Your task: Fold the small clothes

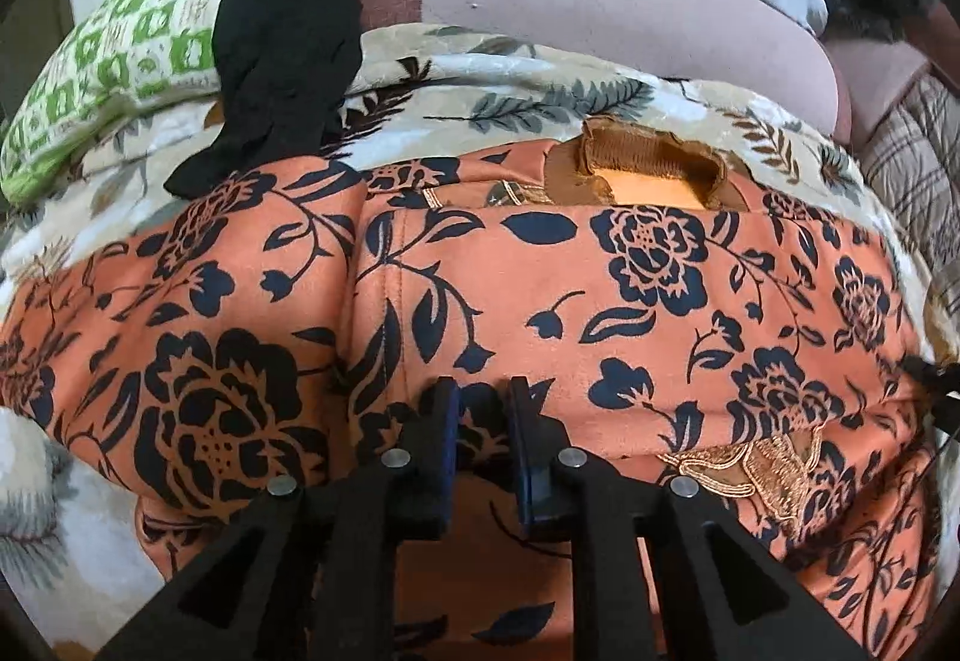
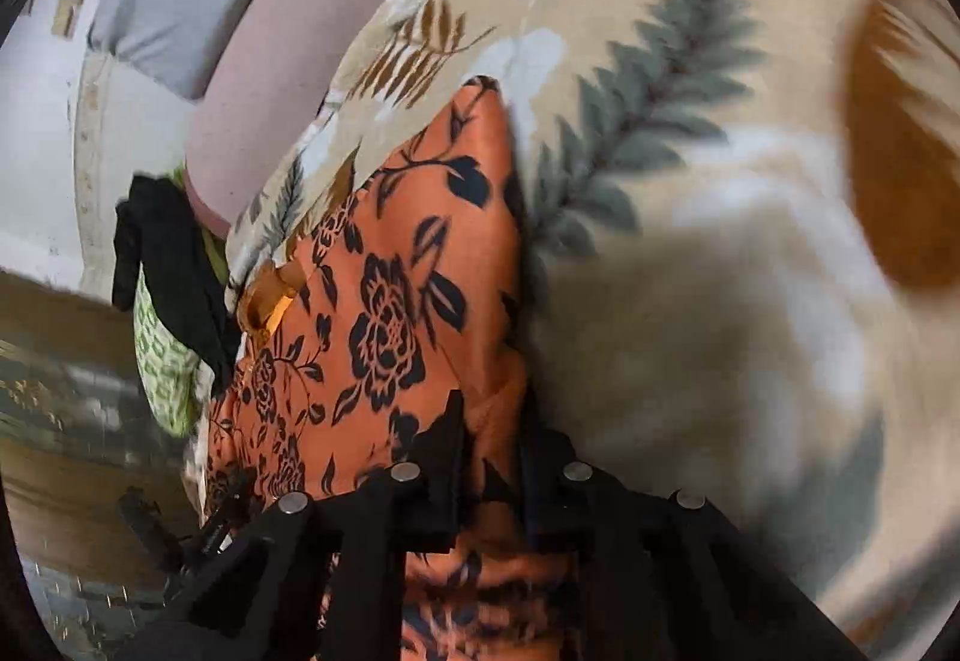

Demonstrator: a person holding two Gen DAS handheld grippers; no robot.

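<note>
While each hand-held gripper, left (image 1: 483, 421) and right (image 2: 489, 442), pinches the near hem narrowly, the orange black-flowered fabric garment (image 1: 540, 289) stretches lengthwise ahead toward its collar.

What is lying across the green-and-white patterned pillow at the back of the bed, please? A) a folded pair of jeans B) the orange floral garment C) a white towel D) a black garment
D: in the left wrist view a black garment drapes over the green-and-white pillow, while the orange floral garment lies apart from the pillow, nearer the camera, on the leaf-print blanket.
</note>
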